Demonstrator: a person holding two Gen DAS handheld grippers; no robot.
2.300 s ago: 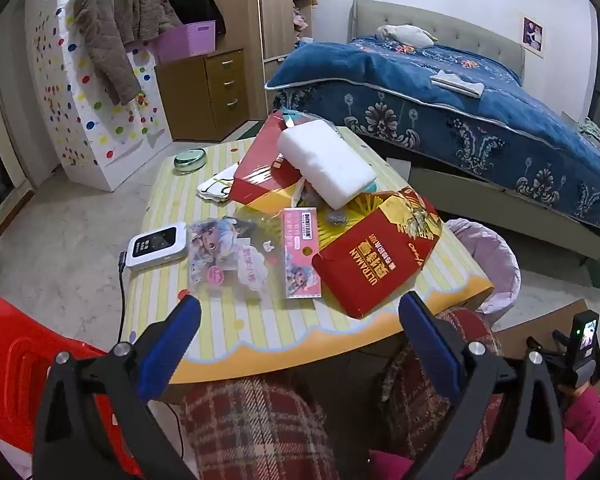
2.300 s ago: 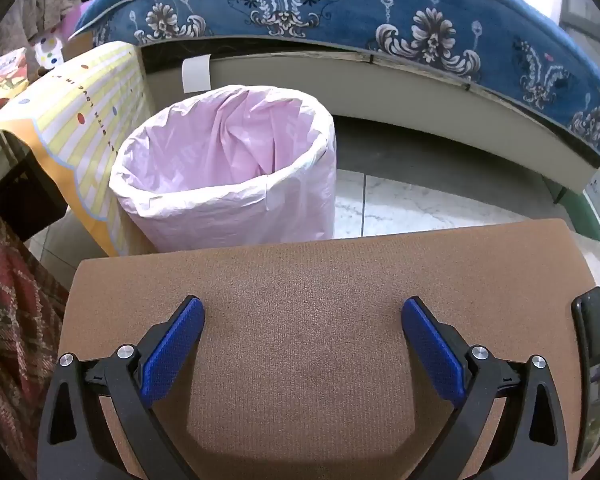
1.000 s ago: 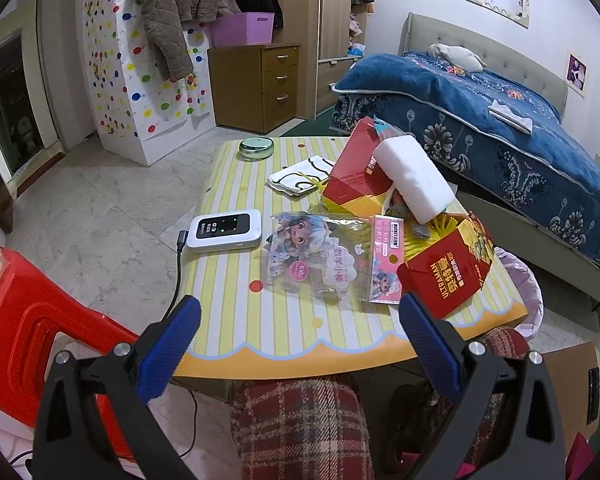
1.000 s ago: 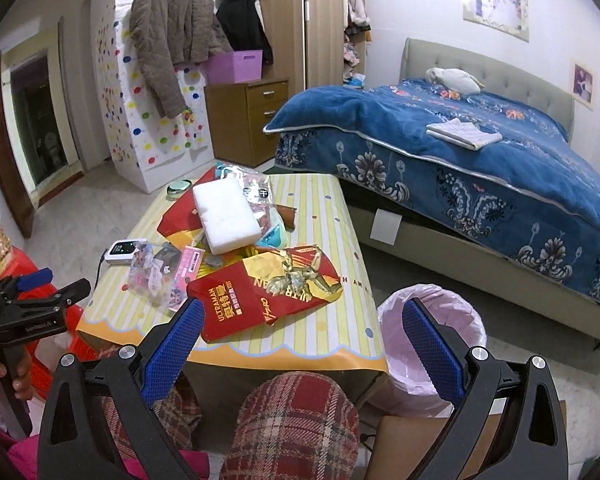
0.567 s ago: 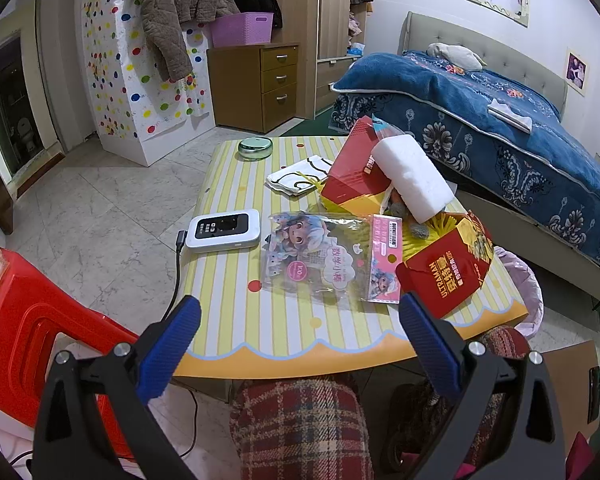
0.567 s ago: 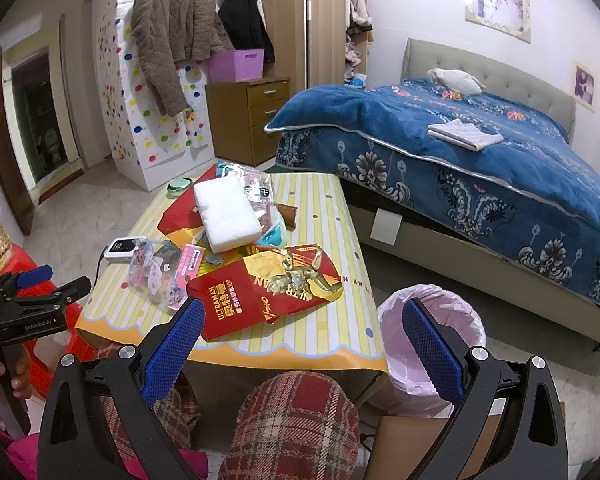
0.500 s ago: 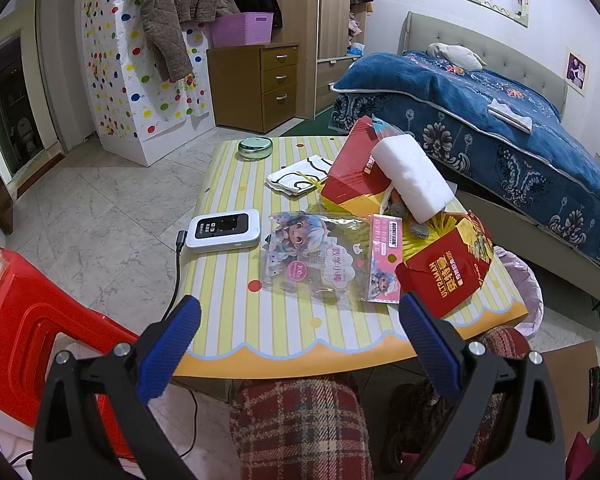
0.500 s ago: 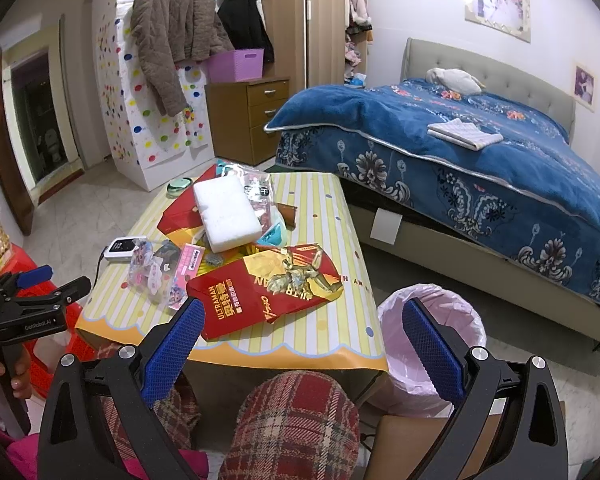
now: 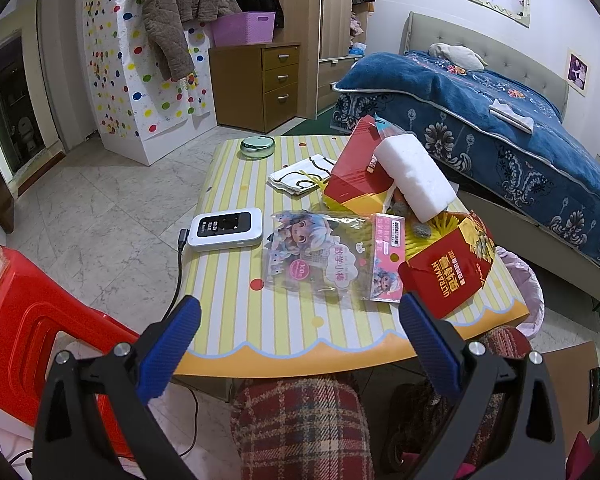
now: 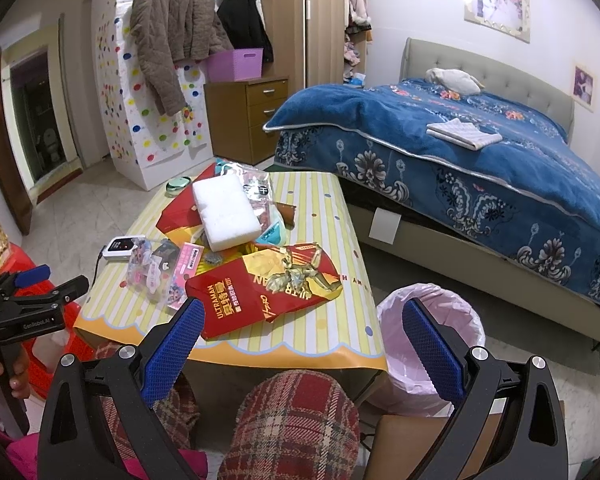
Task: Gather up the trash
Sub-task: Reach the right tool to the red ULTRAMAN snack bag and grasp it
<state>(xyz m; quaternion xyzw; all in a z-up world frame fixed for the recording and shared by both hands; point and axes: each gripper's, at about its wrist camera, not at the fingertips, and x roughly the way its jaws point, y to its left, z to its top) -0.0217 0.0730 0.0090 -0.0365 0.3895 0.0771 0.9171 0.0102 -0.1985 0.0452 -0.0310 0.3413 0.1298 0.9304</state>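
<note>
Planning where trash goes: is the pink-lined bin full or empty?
Apparently empty: the right wrist view shows only bare pink liner inside the bin; its bottom is hidden behind the right tool.

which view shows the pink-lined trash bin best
The right wrist view: the trash bin stands on the floor beside the table, its open mouth and pink liner largely visible between the right claw's fingers. The left wrist view catches only a sliver of it past the table's edge.

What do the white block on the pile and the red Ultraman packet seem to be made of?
White rectangular block: probably foam or sponge, with a matte, finely grainy surface and soft edges. Red Ultraman packet: likely thin glossy printed card or foil; it creases and reflects light.
</note>
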